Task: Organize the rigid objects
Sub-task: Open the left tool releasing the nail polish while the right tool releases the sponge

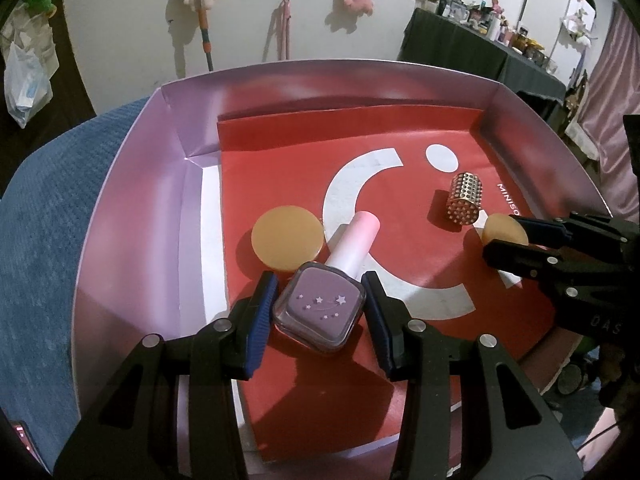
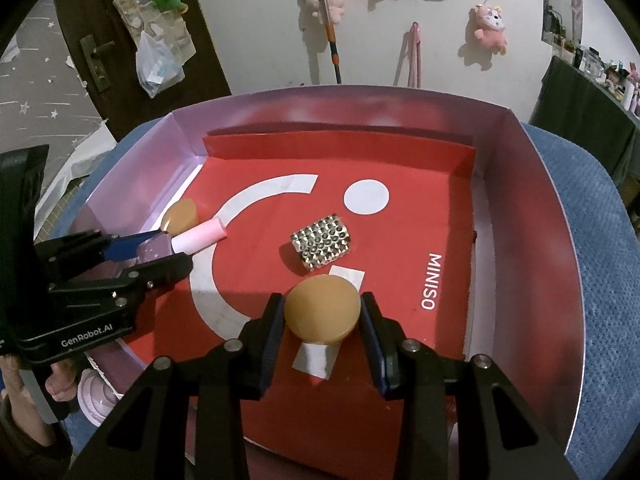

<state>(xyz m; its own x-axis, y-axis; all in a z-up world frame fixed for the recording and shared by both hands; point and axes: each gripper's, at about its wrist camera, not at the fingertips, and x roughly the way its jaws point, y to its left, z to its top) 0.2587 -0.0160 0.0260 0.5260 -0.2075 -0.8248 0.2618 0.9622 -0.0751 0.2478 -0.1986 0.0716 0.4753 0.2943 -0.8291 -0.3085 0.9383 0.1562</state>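
Note:
A pink-walled box (image 1: pixel 132 200) lined with red paper holds the objects. My left gripper (image 1: pixel 320 304) sits around a purple nail polish bottle (image 1: pixel 320 312) with a pink cap (image 1: pixel 356 240); small gaps show beside the pads, so it is open. It also shows in the right wrist view (image 2: pixel 160 250). A tan disc (image 1: pixel 286 238) lies just beyond the bottle. My right gripper (image 2: pixel 322 314) straddles a second tan disc (image 2: pixel 324 308), pads touching or nearly touching its sides. A gold studded cylinder (image 2: pixel 322 246) lies just beyond it.
The box sits on a blue textured cloth (image 1: pixel 48 240). Its walls (image 2: pixel 520 240) rise on all sides. A dark table with bottles (image 1: pixel 480 52) stands at the back right. Plush toys and a mop handle hang on the wall (image 2: pixel 332 20).

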